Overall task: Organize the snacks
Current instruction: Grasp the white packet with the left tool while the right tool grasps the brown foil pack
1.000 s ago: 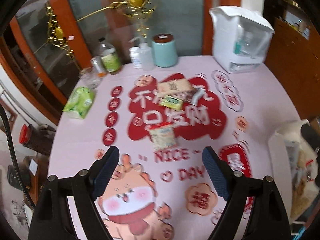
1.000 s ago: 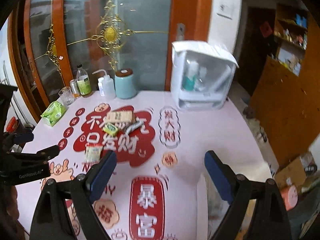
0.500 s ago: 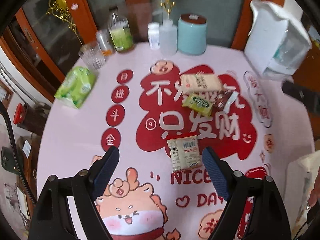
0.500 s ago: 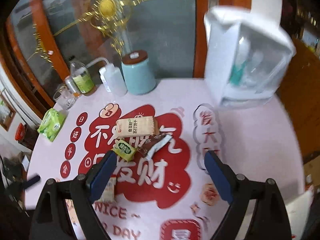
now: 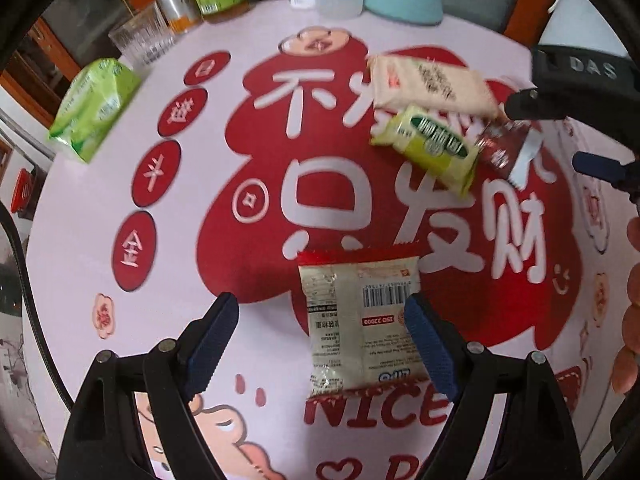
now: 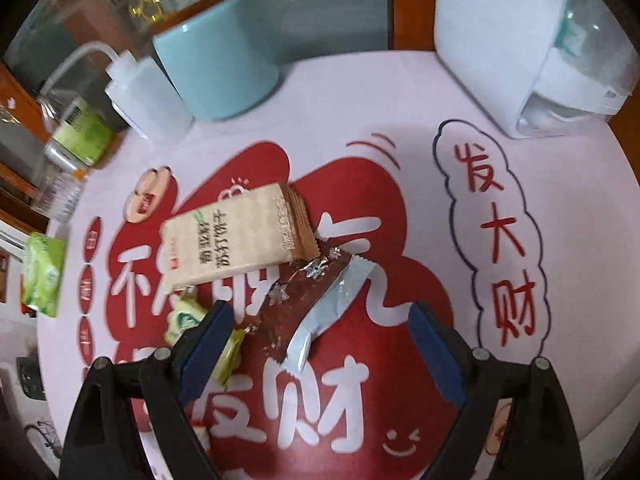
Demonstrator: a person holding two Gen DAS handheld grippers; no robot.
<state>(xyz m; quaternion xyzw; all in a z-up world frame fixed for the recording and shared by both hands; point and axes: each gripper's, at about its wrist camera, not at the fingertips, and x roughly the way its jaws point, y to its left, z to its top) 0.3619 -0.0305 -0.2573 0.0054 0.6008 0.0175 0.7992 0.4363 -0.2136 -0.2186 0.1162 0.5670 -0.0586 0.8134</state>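
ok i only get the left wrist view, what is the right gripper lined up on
observer: The right gripper is open over the brown wrapper, which lies between its jaws with neither pad on it.
operator: anything close to those jaws
observer: The green pack is partly hidden behind the jaw on the picture's left.
operator: what stands far right
observer: A white box with a clear front.
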